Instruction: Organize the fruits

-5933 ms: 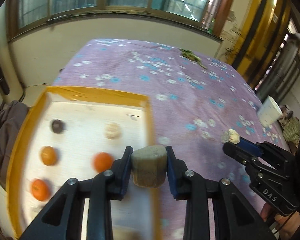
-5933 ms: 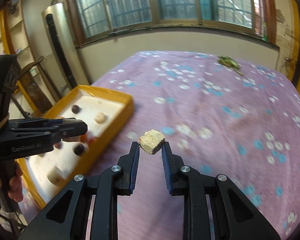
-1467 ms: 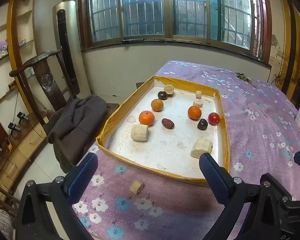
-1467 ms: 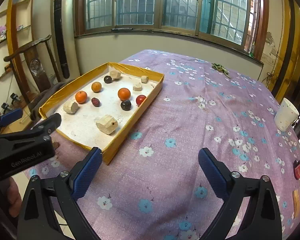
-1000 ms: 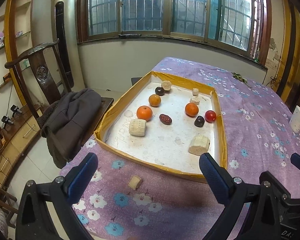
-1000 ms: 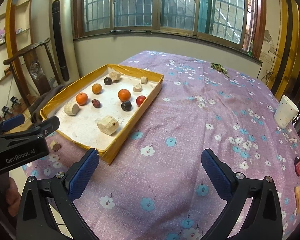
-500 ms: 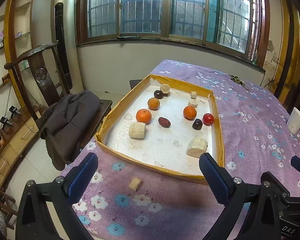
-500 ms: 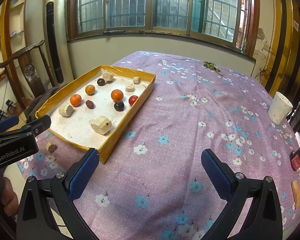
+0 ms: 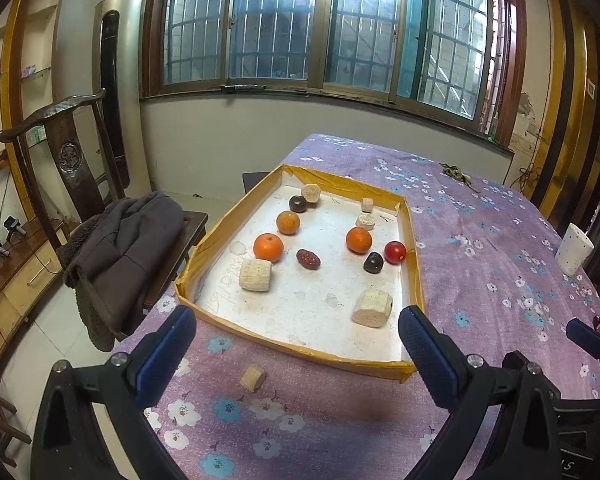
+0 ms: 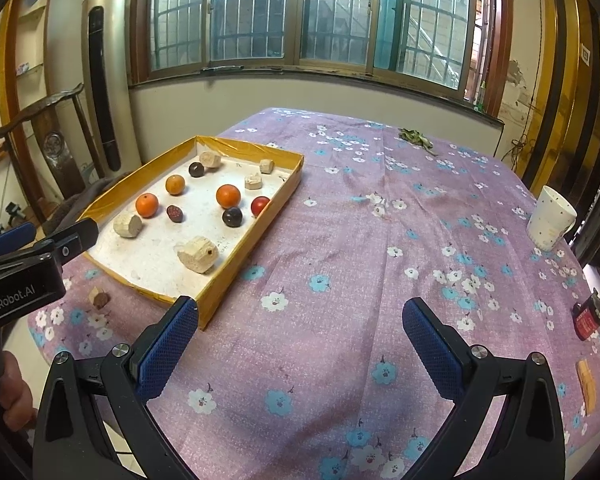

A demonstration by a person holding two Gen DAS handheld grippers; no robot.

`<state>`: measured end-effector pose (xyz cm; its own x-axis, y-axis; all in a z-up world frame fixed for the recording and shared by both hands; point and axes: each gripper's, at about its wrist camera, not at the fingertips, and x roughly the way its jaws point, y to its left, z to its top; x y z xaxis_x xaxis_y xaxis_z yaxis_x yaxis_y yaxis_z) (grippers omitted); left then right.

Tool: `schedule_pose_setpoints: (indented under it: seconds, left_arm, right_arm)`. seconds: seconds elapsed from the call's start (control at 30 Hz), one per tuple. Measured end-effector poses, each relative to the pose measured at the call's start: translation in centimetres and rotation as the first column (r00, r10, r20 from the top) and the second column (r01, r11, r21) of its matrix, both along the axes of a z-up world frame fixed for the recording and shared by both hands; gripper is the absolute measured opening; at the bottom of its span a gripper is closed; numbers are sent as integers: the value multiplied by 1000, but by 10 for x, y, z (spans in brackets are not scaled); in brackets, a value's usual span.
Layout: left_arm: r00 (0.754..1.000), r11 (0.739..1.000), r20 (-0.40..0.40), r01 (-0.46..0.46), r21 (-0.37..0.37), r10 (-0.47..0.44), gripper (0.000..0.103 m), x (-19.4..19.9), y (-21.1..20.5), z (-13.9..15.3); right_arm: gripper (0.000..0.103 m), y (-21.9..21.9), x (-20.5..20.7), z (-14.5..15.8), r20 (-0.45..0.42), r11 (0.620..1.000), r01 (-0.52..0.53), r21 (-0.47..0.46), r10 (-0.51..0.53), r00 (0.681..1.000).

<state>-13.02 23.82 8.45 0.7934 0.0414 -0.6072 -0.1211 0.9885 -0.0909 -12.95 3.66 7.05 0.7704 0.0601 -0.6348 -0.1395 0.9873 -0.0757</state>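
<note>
I note both my left gripper [image 9: 296, 336] and right gripper [image 10: 300, 326] spread wide, empty, above the purple cloth [image 10: 380, 240]. Fruits [image 9: 268, 247] lie inside the yellow tray [image 9: 204, 248]; one small piece [image 9: 253, 377] sits outside, near its front edge.

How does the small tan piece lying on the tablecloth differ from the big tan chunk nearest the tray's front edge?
The small tan piece lies outside the yellow tray, on the purple cloth; the big tan chunk sits inside it on the white floor. The small tan piece is much smaller than the big tan chunk. The chunk is a stubby cylinder on its side; the small piece looks blocky. Both are pale tan, and neither hand-held gripper touches them.
</note>
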Motion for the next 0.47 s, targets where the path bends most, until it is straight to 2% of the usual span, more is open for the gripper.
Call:
schedule_pose_setpoints:
  seconds: [0.47]
  left_arm:
    - [998, 999, 45, 31, 40, -33, 102, 1, -10, 1]
  right_arm:
    - [103, -2, 4, -3, -25, 1000, 19, 6, -19, 1000]
